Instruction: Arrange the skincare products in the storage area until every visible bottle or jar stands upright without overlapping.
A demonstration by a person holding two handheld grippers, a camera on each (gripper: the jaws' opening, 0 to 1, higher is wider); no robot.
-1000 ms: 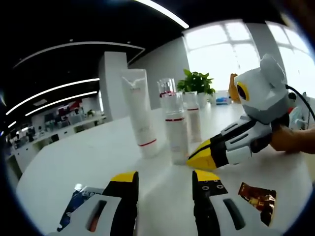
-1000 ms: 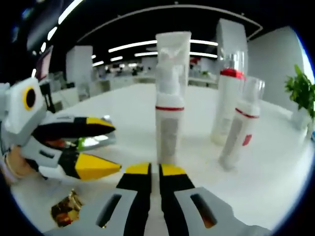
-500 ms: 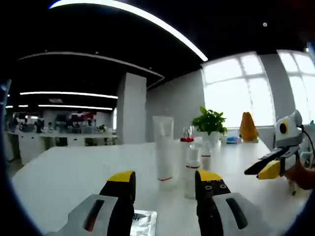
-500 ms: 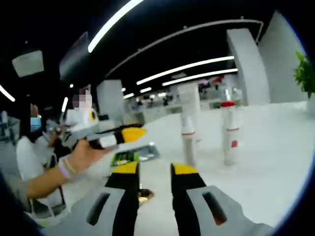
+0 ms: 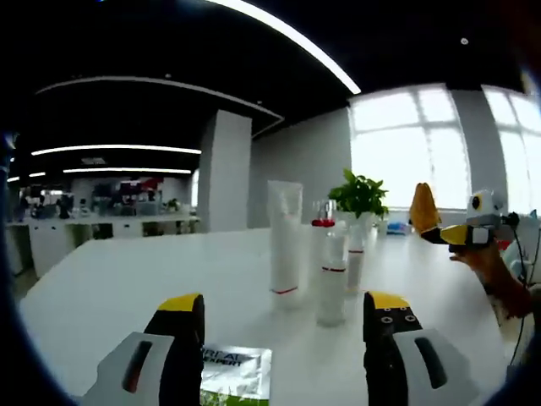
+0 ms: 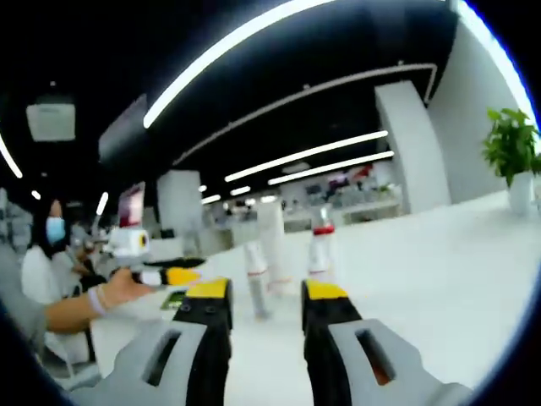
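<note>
Sachet (image 5: pixel 235 370) print unreadable, blurred. Left hand-held gripper (image 5: pixel 279 317) jaws wide, empty. Right hand-held gripper (image 6: pixel 261 298) jaws moderately apart, empty. Tube (image 5: pixel 285 239), bottles (image 5: pixel 331 279) upright mid-desk (image 5: pixel 110 283), clustered.

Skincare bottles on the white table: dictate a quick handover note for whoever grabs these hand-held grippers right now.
Left hand-held gripper: open, empty, held back from the bottles.
Right hand-held gripper: open, empty, also held back.
Products: tall white tube, red-capped bottle and two red-banded bottles all stand upright, clustered mid-table.
Done: nothing looks tipped.
Left: whether any touch cannot be told; check spacing. A printed packet lies flat near the left jaws.
</note>
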